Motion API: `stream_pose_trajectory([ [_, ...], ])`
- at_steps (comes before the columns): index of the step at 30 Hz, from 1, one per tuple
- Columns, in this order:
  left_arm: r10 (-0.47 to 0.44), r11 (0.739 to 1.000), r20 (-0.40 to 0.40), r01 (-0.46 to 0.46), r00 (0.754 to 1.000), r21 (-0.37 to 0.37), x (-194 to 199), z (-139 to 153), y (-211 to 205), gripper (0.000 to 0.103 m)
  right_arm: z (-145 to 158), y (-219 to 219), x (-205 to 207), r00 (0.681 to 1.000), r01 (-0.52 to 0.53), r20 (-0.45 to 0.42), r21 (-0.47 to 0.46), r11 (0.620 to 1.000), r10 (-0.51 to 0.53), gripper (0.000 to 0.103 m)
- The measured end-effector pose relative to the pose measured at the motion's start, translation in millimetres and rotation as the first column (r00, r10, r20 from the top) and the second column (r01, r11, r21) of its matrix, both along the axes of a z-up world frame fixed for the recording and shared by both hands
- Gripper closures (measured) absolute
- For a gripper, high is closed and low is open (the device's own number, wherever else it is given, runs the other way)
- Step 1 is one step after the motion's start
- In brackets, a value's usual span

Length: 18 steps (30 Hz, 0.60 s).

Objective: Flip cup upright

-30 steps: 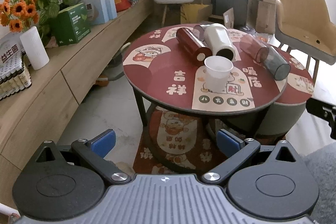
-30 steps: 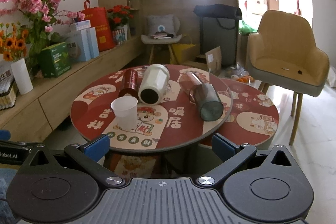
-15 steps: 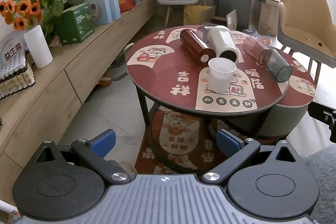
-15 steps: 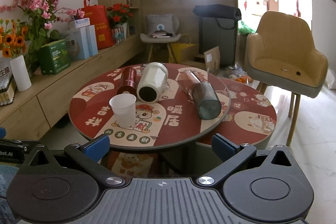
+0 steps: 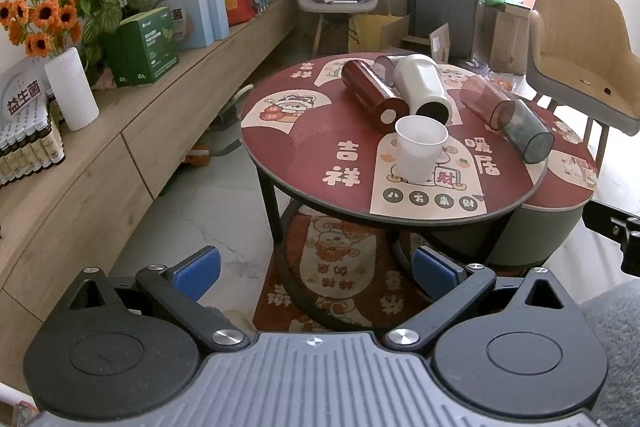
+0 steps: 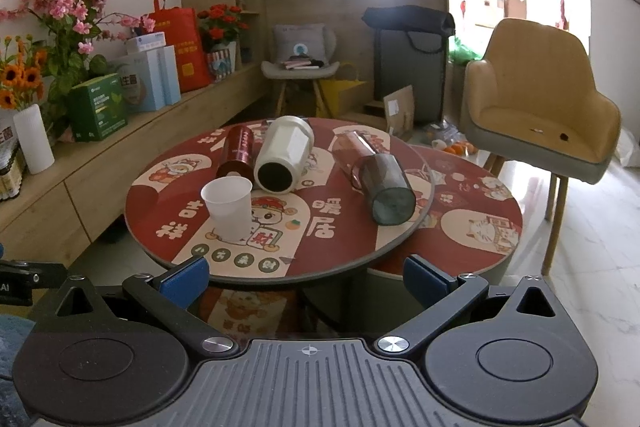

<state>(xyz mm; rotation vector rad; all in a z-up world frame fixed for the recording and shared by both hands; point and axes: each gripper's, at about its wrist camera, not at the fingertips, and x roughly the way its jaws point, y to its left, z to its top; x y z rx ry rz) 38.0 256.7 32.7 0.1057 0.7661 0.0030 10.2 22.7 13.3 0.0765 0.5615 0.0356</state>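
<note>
A white plastic cup (image 5: 419,150) (image 6: 229,207) stands upright, mouth up, near the front of the round red table (image 5: 304,151) (image 6: 160,203). Behind it lie three cups on their sides: a dark red one (image 5: 370,95) (image 6: 237,153), a cream one (image 5: 422,89) (image 6: 283,155) and a smoky grey-and-red one (image 5: 508,117) (image 6: 378,177). My left gripper (image 5: 316,273) is open and empty, well short of the table. My right gripper (image 6: 306,277) is open and empty, just before the table's front edge.
A wooden sideboard (image 5: 100,155) with boxes, a white vase (image 5: 72,89) and flowers runs along the left. A lower red round table (image 6: 476,211) adjoins on the right. A beige armchair (image 6: 536,107) stands at the right, a grey chair (image 6: 300,67) behind.
Both grippers have drawn back a little from the table and shifted slightly; the table sits farther right in the left wrist view. The cups have not moved. Both grippers stay open.
</note>
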Motion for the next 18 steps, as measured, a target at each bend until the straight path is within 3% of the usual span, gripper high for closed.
stream_pose_trajectory([
  [18, -0.009, 1.0, 0.01, 0.009, 1.0, 0.006, -3.1, 2.4, -1.7, 0.0, -2.5, -1.2, 1.5, 1.0, 0.009, -0.004, 0.003, 1.0, -0.009, 0.0],
])
